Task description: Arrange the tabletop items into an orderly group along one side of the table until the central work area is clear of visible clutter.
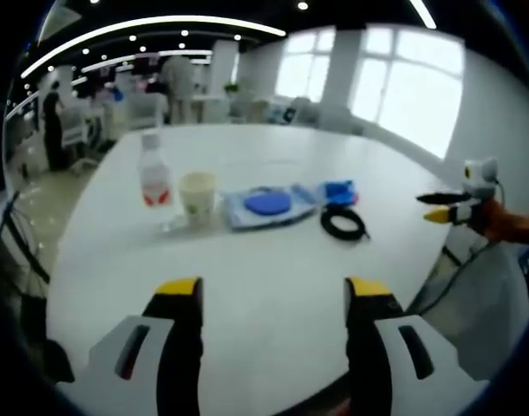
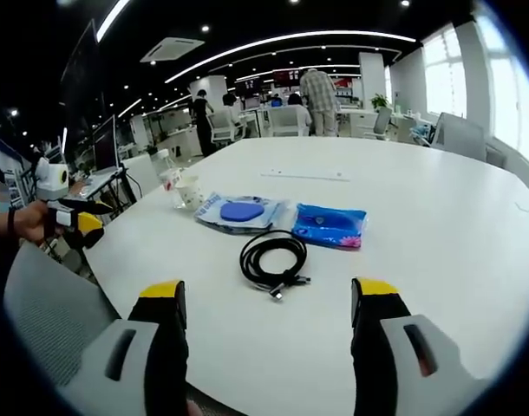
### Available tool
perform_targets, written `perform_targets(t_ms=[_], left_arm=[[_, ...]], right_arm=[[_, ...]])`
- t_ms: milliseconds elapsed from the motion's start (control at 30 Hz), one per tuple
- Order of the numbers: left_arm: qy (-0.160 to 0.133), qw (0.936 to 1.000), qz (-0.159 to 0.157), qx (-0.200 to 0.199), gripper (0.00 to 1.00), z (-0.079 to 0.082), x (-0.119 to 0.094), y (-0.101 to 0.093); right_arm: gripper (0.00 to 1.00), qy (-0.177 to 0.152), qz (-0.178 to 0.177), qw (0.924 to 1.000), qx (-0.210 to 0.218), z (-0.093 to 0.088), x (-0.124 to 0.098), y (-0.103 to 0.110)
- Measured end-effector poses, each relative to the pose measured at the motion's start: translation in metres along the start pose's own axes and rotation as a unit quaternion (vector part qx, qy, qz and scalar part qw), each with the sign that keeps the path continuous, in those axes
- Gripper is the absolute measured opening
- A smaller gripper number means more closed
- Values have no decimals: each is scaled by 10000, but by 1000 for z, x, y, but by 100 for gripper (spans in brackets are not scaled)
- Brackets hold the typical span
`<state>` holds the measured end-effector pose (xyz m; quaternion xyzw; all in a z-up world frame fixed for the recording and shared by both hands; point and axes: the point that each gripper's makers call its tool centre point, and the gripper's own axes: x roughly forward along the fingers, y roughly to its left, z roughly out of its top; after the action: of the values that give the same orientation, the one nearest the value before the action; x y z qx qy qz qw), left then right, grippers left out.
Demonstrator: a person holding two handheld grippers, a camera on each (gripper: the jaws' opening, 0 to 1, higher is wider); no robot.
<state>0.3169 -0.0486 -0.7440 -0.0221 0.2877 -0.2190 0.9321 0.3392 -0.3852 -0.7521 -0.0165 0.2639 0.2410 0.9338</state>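
On the white table [image 2: 438,225] the items lie in a loose row, its long axis running across the left gripper view from the water bottle [image 1: 154,178] at the left end to the blue packet [image 1: 341,191] at the right; the bottle stands upright with a red and white label, and the pale paper cup [image 1: 198,197] stands upright just beside it, mouth up; next comes a clear bag holding a round blue disc [image 1: 268,203], lying flat, its long side following the row; the coiled black cable [image 1: 343,222] lies flat on the near side of the blue packet, close to it; the left gripper [image 1: 273,299] hovers over bare tabletop with its yellow-tipped jaws wide apart and holding nothing, the whole row lying well beyond the tips, the cup and bag roughly between their lines; the right gripper [image 2: 269,299] likewise stands with jaws spread and empty, and in its view the cable sits nearest, ahead and between the jaw lines, its plug ends pointing toward the camera; the right gripper view shows the packet's printed face and a thin white strip [image 2: 305,175] lying farther out on the table; the left gripper view shows tall windows [image 1: 403,78] behind; each view catches the other gripper held at the table's edge.
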Motion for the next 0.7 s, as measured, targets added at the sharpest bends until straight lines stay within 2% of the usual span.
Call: perform_targets(t_ms=[700], left_arm=[[95,9999,3,43,67,-5,3,2]], right_arm=[[81,-19,-136,9997,188,-4,-4,-2]])
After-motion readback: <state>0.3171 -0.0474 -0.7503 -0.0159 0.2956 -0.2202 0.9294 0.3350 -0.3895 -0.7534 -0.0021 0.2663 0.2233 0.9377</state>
